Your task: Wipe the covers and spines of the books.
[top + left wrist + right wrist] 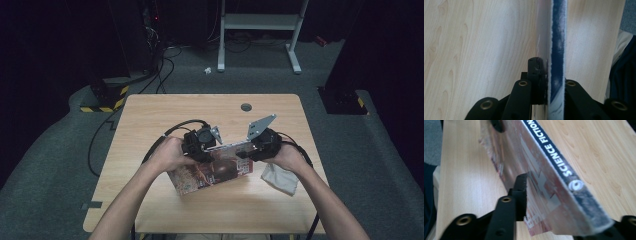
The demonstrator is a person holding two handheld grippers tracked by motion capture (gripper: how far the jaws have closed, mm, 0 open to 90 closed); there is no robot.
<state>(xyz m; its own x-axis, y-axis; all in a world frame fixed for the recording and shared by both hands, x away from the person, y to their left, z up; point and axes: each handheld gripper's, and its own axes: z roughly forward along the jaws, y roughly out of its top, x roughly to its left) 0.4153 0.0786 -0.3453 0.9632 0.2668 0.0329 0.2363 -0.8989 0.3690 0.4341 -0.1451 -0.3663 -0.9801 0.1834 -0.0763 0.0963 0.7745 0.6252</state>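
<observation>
A paperback book (215,172) with a reddish cover and a dark blue spine reading "SCIENCE FICTION" (554,152) is held tilted above the wooden table (150,115). My left gripper (211,149) grips its upper edge from the left. In the left gripper view the gripper (549,75) has both pads pressed on the book (557,37). My right gripper (248,150) holds the same edge from the right. In the right gripper view the gripper (574,202) has one pad against the cover, and its other jaw is mostly hidden behind the spine.
A crumpled white cloth (280,177) lies on the table under the right hand. A round cable hole (246,107) sits near the table's far edge. Black cables trail off the left side. A white metal stand (260,22) is on the floor beyond.
</observation>
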